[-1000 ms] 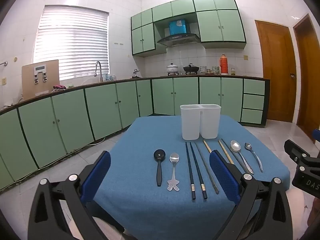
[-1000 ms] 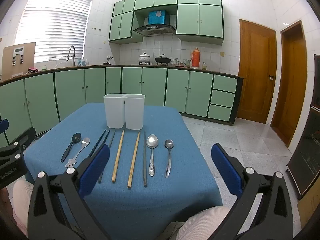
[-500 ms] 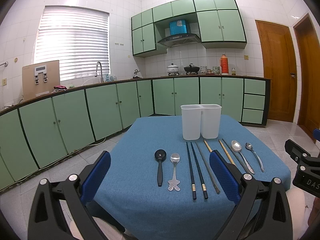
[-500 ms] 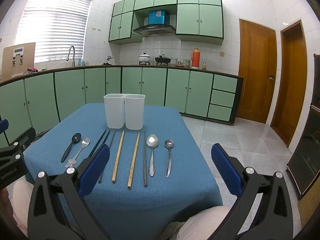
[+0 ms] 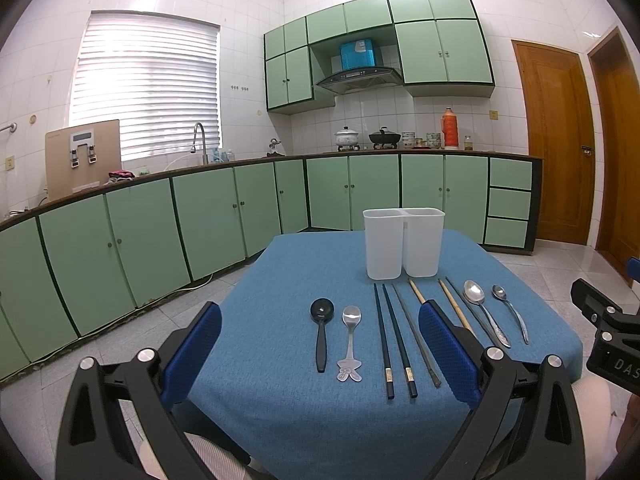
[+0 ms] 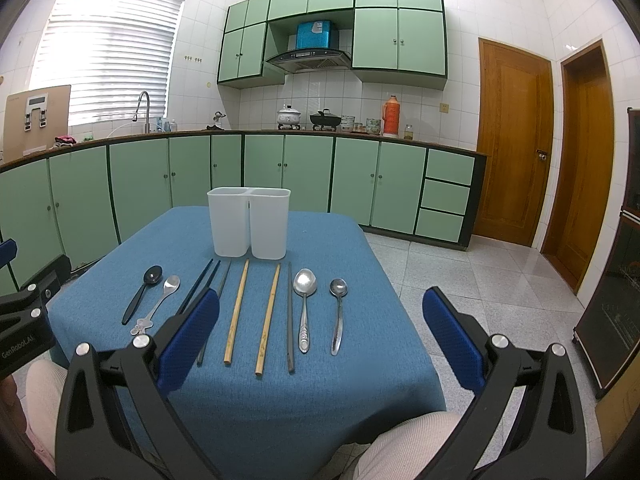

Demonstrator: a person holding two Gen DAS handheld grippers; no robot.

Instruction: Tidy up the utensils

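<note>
A white two-compartment holder (image 5: 403,242) (image 6: 249,227) stands at the far side of a blue-clothed table (image 5: 280,360) (image 6: 348,360). In a row before it lie a black spoon (image 5: 321,330) (image 6: 143,293), a steel spoon with a figure-shaped handle (image 5: 351,340) (image 6: 157,309), dark chopsticks (image 5: 394,340), a grey chopstick (image 6: 290,316), two bamboo chopsticks (image 6: 238,310), a large steel spoon (image 6: 305,304) (image 5: 484,312) and a small steel spoon (image 6: 338,314) (image 5: 510,312). My left gripper (image 5: 320,354) and right gripper (image 6: 320,340) hover open and empty above the near table edge.
Green cabinets (image 6: 280,176) run along the back and left walls under a counter with pots (image 6: 326,119) and a red flask (image 6: 391,117). Two wooden doors (image 6: 516,164) stand at the right. A person's knees (image 6: 404,440) sit under the near table edge.
</note>
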